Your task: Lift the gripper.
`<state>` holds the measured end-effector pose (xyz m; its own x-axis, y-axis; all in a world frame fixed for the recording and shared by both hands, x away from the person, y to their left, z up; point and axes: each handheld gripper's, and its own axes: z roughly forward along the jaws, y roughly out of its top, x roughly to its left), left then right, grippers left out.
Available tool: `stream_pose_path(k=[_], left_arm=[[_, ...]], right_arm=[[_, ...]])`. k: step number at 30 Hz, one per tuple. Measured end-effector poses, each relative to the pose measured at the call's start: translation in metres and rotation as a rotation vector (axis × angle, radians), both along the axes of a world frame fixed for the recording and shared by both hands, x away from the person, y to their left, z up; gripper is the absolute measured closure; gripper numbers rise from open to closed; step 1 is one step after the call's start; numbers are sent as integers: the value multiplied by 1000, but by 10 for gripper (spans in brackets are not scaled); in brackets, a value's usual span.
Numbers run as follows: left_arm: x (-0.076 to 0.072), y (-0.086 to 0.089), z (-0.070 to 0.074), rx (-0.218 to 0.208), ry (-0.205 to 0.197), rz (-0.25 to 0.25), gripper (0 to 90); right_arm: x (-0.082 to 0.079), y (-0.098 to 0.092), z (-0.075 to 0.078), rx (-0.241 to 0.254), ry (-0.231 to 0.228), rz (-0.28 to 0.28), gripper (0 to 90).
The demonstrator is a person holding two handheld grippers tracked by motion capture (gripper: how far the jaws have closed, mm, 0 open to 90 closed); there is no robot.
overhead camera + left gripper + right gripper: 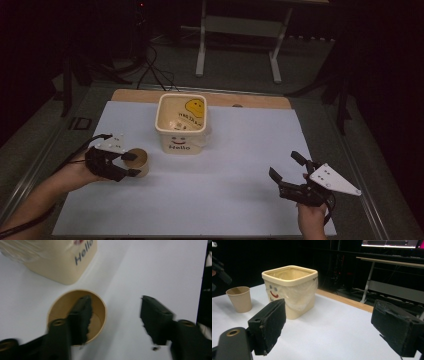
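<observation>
Now you are lowering your left gripper (131,164) over the paper cup (141,160), jaws spread, one inside, one outside its rim.

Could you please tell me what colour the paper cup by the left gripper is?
The paper cup is plain light brown, best seen in the right gripper view.

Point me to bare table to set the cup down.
Widest free patch: white sheet between left gripper and right gripper, in front of the bin. Also right of the bin. Crowded: the left, where paper cup stands near the bin.
</observation>
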<state>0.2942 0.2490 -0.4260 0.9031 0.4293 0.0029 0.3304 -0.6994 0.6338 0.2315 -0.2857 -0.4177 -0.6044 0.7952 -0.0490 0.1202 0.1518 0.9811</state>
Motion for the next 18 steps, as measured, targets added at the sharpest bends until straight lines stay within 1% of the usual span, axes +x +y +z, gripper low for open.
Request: stream_pose_path(k=[2,6,10,12,13,14,15,17,18], left_arm=[[2,-2,-3,30,2,-8,505],[7,-6,-10,79,0,5,562],[11,-10,-17,122,21,-1,591],[13,-11,-20,142,31,-10,638],[13,-12,-22,154,29,-13,663],[14,-12,-23,154,36,-14,725],[15,-13,-24,164,41,-22,725],[15,-14,-26,181,37,-30,771],[16,-15,-27,187,43,-33,785]], right_arm=[[0,0,0,0,1,1,125],[0,1,0,-6,-1,4,126],[0,1,0,-6,1,5,126],[0,1,0,-8,0,4,126],[0,1,0,-8,1,6,126],[0,1,0,-7,3,5,127],[0,1,0,-7,3,5,127],[0,1,0,-8,5,7,127],[0,1,-1,-8,6,6,127]])
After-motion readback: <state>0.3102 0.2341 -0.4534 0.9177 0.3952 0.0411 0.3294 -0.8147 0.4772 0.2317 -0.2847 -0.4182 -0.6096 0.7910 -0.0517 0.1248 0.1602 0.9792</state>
